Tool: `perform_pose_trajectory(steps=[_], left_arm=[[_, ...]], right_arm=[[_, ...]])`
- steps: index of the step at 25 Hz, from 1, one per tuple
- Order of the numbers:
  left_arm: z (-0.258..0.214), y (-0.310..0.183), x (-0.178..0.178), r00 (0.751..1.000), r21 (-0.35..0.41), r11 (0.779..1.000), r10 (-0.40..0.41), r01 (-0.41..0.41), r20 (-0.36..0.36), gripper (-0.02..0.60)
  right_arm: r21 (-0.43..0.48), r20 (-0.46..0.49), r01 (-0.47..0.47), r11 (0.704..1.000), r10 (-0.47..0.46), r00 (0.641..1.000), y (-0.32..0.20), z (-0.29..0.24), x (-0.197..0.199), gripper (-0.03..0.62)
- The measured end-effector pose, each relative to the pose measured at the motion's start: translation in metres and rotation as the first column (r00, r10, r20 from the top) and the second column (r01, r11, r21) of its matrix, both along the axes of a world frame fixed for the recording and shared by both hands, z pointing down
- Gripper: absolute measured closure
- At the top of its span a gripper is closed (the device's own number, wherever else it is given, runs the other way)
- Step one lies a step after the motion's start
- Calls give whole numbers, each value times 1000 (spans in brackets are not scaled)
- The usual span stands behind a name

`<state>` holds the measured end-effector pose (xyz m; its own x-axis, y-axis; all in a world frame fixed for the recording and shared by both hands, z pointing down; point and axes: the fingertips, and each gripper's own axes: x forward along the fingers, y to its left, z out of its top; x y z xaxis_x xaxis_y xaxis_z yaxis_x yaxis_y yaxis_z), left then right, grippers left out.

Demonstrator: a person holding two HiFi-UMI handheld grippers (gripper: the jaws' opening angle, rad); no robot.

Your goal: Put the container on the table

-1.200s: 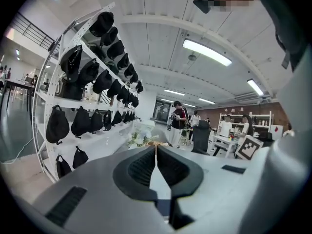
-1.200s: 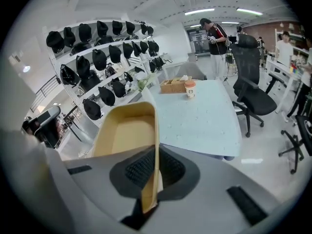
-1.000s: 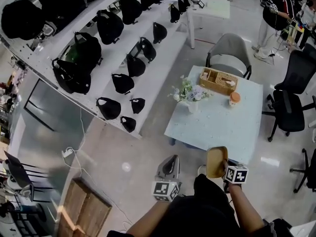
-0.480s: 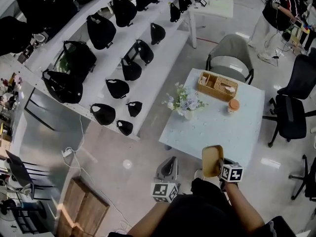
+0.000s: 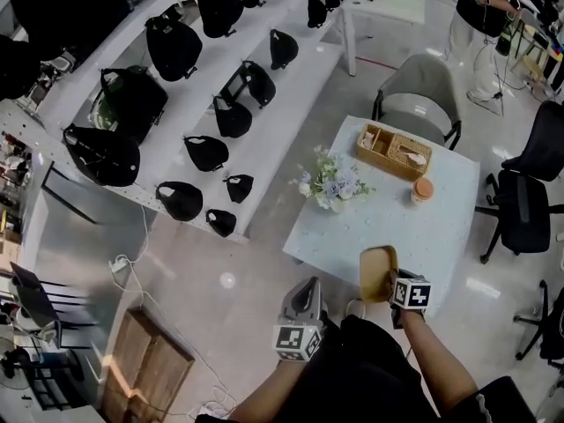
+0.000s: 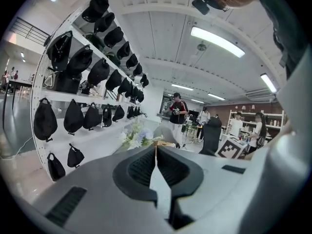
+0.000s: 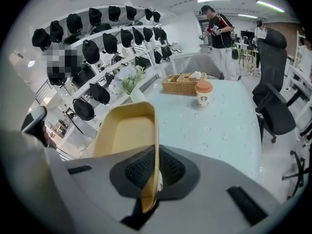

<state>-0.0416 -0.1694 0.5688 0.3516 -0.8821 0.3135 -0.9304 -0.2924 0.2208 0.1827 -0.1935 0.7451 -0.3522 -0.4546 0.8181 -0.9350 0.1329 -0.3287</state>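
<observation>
The container (image 5: 379, 273) is a shallow tan tray, held on edge over the near rim of the pale blue table (image 5: 441, 227). My right gripper (image 5: 394, 282) is shut on its rim. In the right gripper view the container (image 7: 124, 135) stands upright between the pads with its hollow side facing left, and the table (image 7: 219, 126) stretches out beyond it. My left gripper (image 5: 304, 300) hangs over the floor to the left of the table's near corner. Its pads (image 6: 146, 167) meet at the tips with nothing between them.
On the table stand a wicker basket (image 5: 393, 151), a lidded paper cup (image 5: 422, 189) and a vase of flowers (image 5: 333, 184). A grey chair (image 5: 421, 91) sits behind it and a black office chair (image 5: 524, 201) to its right. White shelves with black bags (image 5: 203, 86) run along the left.
Both grippers have moved forward toward the table. The container now hangs over the table's near edge instead of over the floor in front of it.
</observation>
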Motion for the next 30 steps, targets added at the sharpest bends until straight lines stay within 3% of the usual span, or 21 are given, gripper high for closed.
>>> perform_pose_trajectory(steps=[11, 18, 23, 30], left_arm=[[30, -31, -13, 999, -76, 997, 14, -18, -43, 568], [41, -60, -7, 998, -67, 997, 27, -31, -59, 568], [57, -71, 2, 996, -115, 992, 46, -55, -78, 568], [72, -89, 4, 995, -138, 988, 59, -69, -78, 568]], right_arm=[[-61, -35, -30, 998, 27, 999, -65, 30, -20, 588], [-117, -65, -48, 992, 40, 997, -92, 63, -21, 585], [-171, -73, -110, 979, 99, 992, -109, 86, -12, 583], [-189, -110, -122, 974, 103, 989, -145, 116, -4, 582]])
